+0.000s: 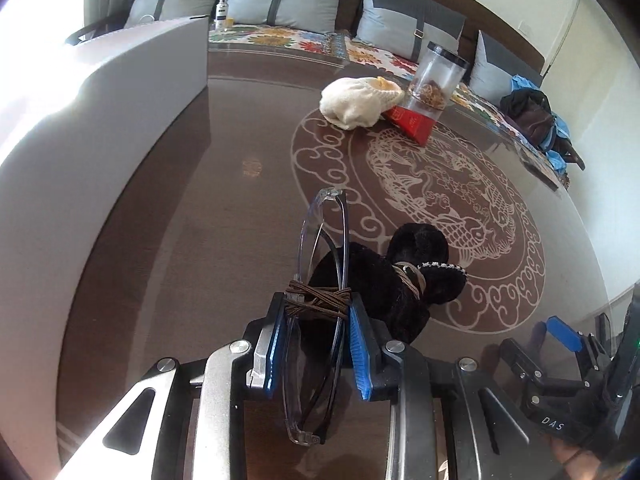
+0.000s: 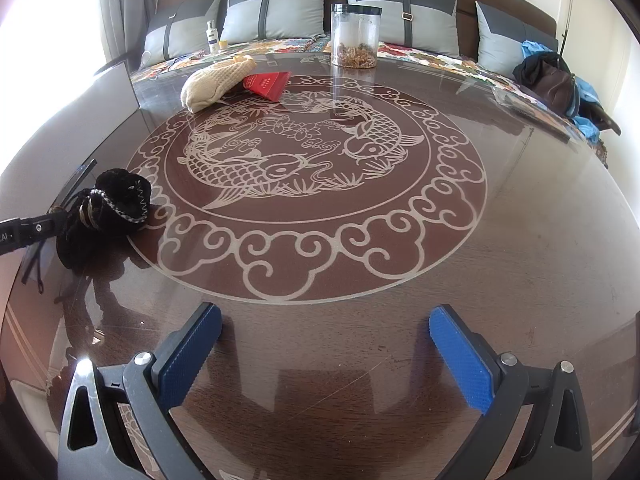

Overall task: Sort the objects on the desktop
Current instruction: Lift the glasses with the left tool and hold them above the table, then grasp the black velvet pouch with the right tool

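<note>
My left gripper (image 1: pixel 317 307) is shut on a pair of folded clear-framed glasses (image 1: pixel 320 236) bound with brown cord (image 1: pixel 320 300). The glasses stand on edge between the blue pads, just above the glass-topped brown table (image 1: pixel 224 240). A black velvet pouch (image 1: pixel 384 280) with a beaded drawstring lies on the table directly to the right of the glasses; whether they touch I cannot tell. In the right wrist view the pouch (image 2: pixel 108 208) is at far left with the left gripper's black body (image 2: pixel 28 232) against it. My right gripper (image 2: pixel 326 314) hangs open over bare table, holding nothing.
A cream knitted pouch (image 2: pixel 216 80), a red box (image 2: pixel 268 84) and a clear jar (image 2: pixel 356 36) with a black lid stand at the table's far side. A tall white panel (image 1: pixel 140 80) rises on the left. Beyond the table is a sofa with grey cushions and a dark bag (image 2: pixel 556 80).
</note>
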